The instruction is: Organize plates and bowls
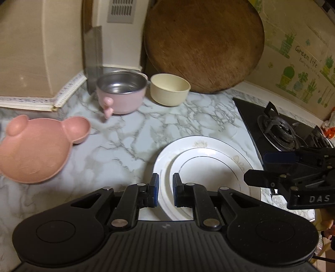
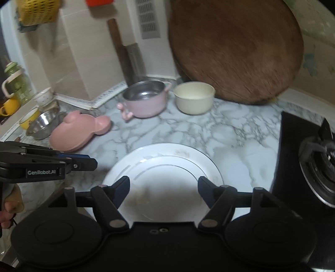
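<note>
Marble counter (image 1: 129,134) carries two stacked plates (image 2: 167,167) at its front edge beside the stove (image 1: 272,125). Left gripper (image 1: 165,189) is nearly closed, empty; right gripper (image 2: 164,191) gapes wide, empty. Glazed china looks stiff, slick, breakable: grip the rim.

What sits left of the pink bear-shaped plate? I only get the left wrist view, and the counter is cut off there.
Observer: A steel bowl stands close beside the pink bear-shaped plate, on its far left side.
Operator: Anything beyond that bowl?
Observer: Further back there is a green bottle with a pale handle.
Operator: And higher up on the wall?
Observer: A yellow basket hangs up there, at the top left corner of the right wrist view.
</note>
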Available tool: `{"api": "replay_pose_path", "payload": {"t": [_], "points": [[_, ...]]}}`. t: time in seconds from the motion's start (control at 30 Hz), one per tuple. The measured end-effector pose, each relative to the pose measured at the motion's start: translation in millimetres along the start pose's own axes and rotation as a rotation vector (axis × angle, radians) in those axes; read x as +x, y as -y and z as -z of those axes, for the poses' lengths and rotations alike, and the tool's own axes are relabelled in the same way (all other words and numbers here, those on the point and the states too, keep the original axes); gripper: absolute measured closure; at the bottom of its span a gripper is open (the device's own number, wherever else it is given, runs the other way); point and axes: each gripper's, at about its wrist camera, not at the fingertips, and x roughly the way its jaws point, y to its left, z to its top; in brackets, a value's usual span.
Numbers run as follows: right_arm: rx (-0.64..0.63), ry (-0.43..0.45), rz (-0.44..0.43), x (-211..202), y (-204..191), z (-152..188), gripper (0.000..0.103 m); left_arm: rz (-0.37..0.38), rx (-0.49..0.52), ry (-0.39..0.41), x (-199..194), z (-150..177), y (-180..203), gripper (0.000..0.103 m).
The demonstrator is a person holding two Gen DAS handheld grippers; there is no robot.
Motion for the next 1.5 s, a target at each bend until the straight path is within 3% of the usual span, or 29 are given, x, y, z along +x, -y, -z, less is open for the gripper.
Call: {"api": "replay_pose_path", "payload": {"t": [0.07,0.13,0.2,0.27,0.63,0.77,0.87,0.97,1.37,1.5], "points": [[-0.026,0.010,-0.023,-3.6,-7.1,-2.6,0.025,-0.013,-0.013,0.011,-6.3,2.1,-3.4,0.087],[-0.051,0.020,-0.041,-5.9,-15.0,-5.2,0.024,-0.025,-0.030,0.027,-13.8,4.4,-8.7,0.070],[-0.071,0.031,-0.046,-7.1,-22.9,-7.7,0.022,-0.030,-0.045,0.058,-23.0,6.5,-14.8,0.035],[-0.086,0.044,-0.054,-7.8,-31.2,-11.3,0.020,-0.041,-0.052,0.095,-33.1,7.9,-20.5,0.028],[-0.121,0.078,-0.065,6.4,-88.0,-30.9,0.015,-0.087,-0.093,0.120,-61.9,2.1,-74.7,0.022],[-0.116,0.092,-0.066,16.3,-109.6,-36.1,0.003,-0.097,-0.109,0.087,-65.3,2.8,-99.3,0.021],[-0.130,0.127,-0.030,23.9,-126.5,-38.5,0.000,-0.123,-0.095,0.092,-67.0,2.8,-116.2,0.020],[-0.105,0.125,-0.016,37.0,-137.8,-44.2,0.000,-0.170,-0.069,0.112,-68.1,0.5,-132.3,0.000],[-0.039,0.064,0.074,110.1,-180.3,-67.1,0.001,-0.258,-0.057,0.137,-44.7,-9.9,-206.0,0.000],[-0.013,0.029,0.091,137.2,-188.0,-73.2,0.007,-0.278,-0.066,0.151,-34.2,-13.5,-223.0,0.000]]}}
